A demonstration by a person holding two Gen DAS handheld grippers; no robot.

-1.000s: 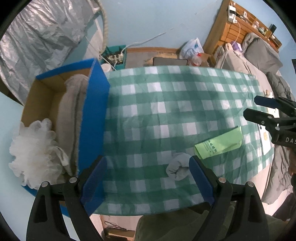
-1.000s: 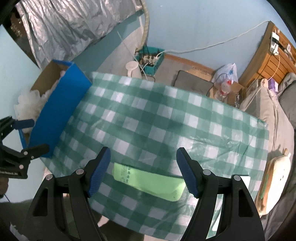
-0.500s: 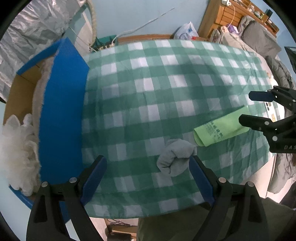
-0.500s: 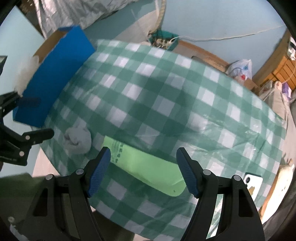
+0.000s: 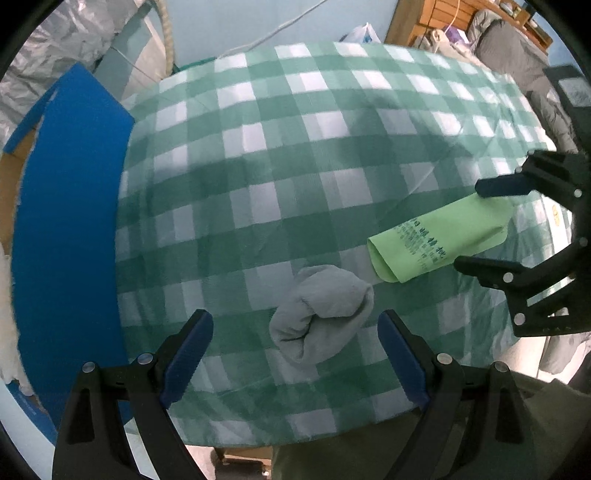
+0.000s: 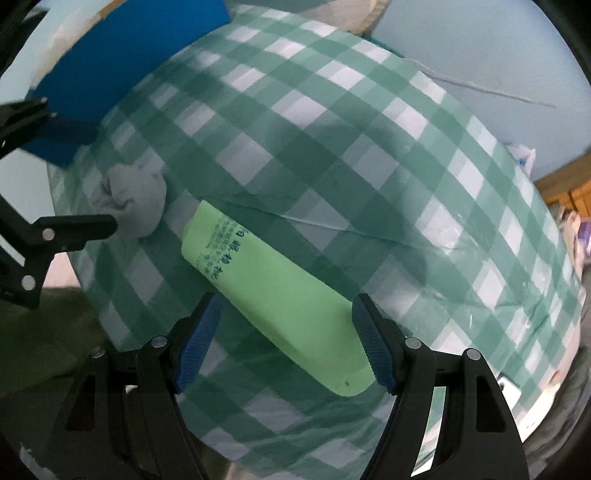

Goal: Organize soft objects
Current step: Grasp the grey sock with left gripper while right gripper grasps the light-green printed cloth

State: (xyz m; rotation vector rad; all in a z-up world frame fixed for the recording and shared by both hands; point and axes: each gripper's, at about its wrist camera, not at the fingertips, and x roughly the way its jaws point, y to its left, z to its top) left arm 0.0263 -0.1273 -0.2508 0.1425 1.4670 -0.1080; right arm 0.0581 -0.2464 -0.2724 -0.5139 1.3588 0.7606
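My left gripper (image 5: pixel 295 354) hangs with jaws wide, empty, either side of the rolled grey sock (image 5: pixel 321 319); my right gripper (image 6: pixel 286 347), equally wide and empty, straddles the green folded cloth (image 6: pixel 273 295). Sock and cloth lie just beside each other near the table's front edge. The blue box (image 5: pixel 66 236) stands off the table's left side. Green-checked tablecloth (image 5: pixel 295 166) otherwise bare; pale blue wall (image 5: pixel 258 18) behind; bedding (image 5: pixel 517 55) at right.
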